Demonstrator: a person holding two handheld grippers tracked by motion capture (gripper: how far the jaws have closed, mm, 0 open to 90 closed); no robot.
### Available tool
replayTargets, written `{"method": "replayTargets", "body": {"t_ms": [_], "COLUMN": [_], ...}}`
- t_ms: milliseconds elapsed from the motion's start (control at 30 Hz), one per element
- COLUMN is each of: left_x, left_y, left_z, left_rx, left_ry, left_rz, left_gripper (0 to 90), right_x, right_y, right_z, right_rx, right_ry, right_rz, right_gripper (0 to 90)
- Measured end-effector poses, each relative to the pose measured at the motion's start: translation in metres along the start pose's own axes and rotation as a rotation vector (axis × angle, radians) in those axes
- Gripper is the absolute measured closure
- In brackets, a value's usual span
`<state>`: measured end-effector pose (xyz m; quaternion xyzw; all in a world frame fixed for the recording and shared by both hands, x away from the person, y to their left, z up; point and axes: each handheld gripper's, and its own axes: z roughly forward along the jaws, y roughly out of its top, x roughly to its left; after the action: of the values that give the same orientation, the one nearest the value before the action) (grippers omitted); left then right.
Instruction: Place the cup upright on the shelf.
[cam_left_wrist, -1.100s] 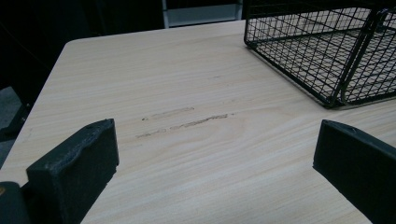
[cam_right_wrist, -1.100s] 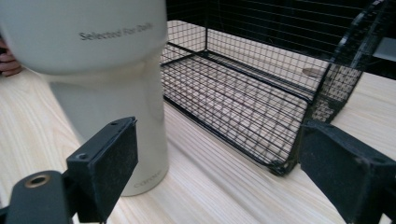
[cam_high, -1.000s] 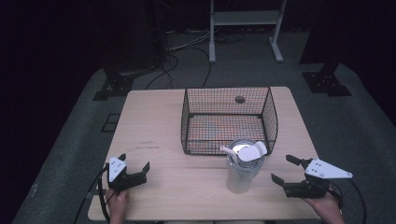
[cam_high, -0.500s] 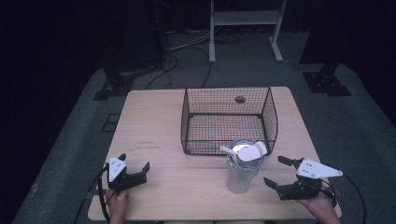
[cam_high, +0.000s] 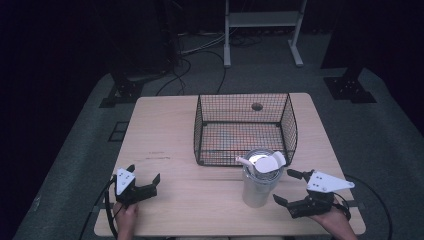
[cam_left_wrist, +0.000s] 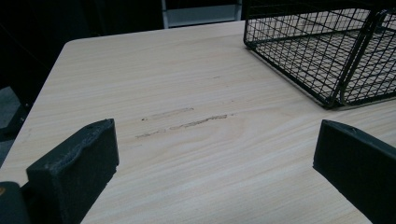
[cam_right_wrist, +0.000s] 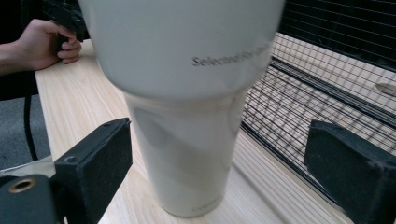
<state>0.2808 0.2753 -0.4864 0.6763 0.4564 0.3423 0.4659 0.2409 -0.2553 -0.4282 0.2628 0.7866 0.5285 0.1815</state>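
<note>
Facing the upright tumbler (cam_high: 258, 180) standing directly ahead between its wide-open jaws, the right gripper (cam_high: 295, 193) is nearer; the left gripper (cam_high: 145, 181), also open, idles.

The right hand-held gripper (cam_high: 292, 189) has slid left along the table (cam_high: 165, 135), apparently now near the tumbler (cam_high: 260, 179), jaws wide apart.

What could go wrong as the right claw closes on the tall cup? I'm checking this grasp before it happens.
1. The tall white tapered tumbler stands upright on the light wooden table, wider at the top; a push from one jaw of the open right claw could tip it.
2. The black wire basket sits close behind the tumbler, so a jaw might catch the mesh.
3. The smooth wall may slip.
</note>
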Motion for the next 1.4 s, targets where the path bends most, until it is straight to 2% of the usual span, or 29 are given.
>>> {"method": "replayTargets", "body": {"t_ms": [67,267,667,967,1400], "left_x": [0.0,0.0,0.0,0.0,0.0], "left_y": [0.0,0.0,0.0,0.0,0.0], "left_z": [0.0,0.0,0.0,0.0,0.0], "left_rx": [-0.001,-0.001,-0.003,-0.004,-0.002], "left_ry": [0.0,0.0,-0.001,-0.002,-0.002], "left_rz": [0.0,0.001,-0.001,0.0,0.0], "left_gripper": [0.0,0.0,0.0,0.0,0.0], "right_x": [0.003,0.007,0.011,0.012,0.013], "right_y": [0.002,0.004,0.005,0.005,0.004], "right_z": [0.005,0.015,0.039,0.05,0.061], "right_rx": [0.0,0.0,-0.02,-0.063,-0.101], "right_ry": [0.021,0.045,0.068,0.057,0.049], "right_rz": [-0.005,-0.01,-0.002,0.014,0.011], "right_gripper": [7.0,6.9,6.8,5.9,5.3]}}
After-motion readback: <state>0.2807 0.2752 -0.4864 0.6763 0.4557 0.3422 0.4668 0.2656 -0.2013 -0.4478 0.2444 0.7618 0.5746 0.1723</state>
